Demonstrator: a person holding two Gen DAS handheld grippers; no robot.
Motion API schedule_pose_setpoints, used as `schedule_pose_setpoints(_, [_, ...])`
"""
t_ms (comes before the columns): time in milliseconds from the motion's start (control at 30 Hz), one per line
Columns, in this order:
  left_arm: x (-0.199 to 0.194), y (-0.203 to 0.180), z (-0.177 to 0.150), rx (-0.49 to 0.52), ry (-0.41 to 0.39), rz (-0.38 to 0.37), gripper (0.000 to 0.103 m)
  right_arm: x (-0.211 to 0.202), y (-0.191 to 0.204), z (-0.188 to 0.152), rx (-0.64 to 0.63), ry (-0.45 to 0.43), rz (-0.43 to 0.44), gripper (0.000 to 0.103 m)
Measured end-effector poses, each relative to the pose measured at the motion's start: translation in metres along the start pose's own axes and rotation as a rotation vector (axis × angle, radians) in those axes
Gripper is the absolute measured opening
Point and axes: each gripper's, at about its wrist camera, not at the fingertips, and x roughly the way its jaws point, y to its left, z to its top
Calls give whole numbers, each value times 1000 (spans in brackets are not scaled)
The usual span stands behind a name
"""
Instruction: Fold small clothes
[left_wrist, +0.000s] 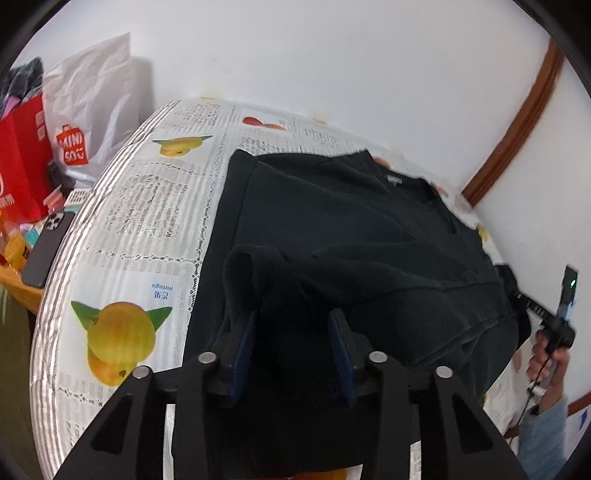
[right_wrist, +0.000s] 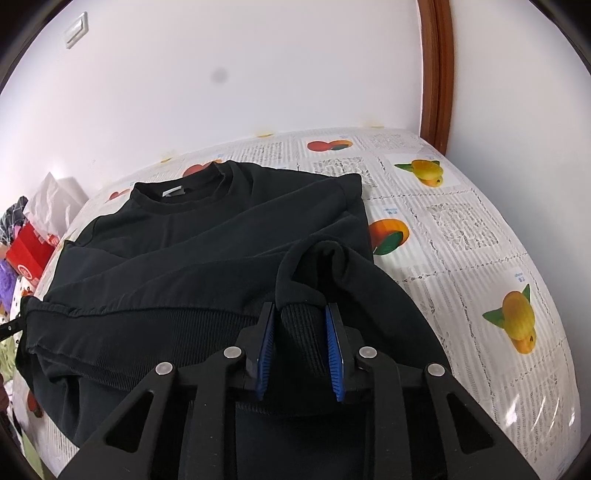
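While the black sweatshirt (right_wrist: 192, 236) lies spread over the fruit-printed tablecloth (right_wrist: 461, 229), filling the centre of both wrist views, its near hem corners are lifted at the bottom of each frame — the bottom-to-top fold looks to be the step in hand. Both sleeves already appear laid across the body, collar (right_wrist: 177, 192) toward the wall at the upper middle.

In the right wrist view, the right gripper (right_wrist: 300, 314) has a ribbed bunch of hem between its blue pads (right_wrist: 334, 354); the jaws stand somewhat apart, yet the cloth rises from them, so I judge it is grasping the sweatshirt. In the left wrist view, the left gripper (left_wrist: 293, 321) has dark cloth draped over its left finger and between the 2 pads; whether it is clenched on it or released, I cannot tell.

Next, I reckon, both corners need carrying together toward the collar, kept level so the edge lands straight — the left side needs a sure grip first, or its corner may slip.
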Motion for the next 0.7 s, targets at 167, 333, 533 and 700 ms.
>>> schedule_pose_setpoints(167, [8, -1, 0, -3, 4, 1, 38, -1, 0, -3, -11, 7, 4, 29])
schedule_pose_setpoints(333, [-6, -10, 1, 46, -65, 26, 11, -2, 5, -4, -33, -10, -1, 6])
schedule_pose_setpoints(533, [-42, -25, 18, 91, -231, 13, 10, -43, 4, 11, -25, -161, 77, 5])
schedule_pose_setpoints(700, [-40, -37, 41, 114, -292, 34, 10, -60, -5, 27, 28, -278, 93, 5])
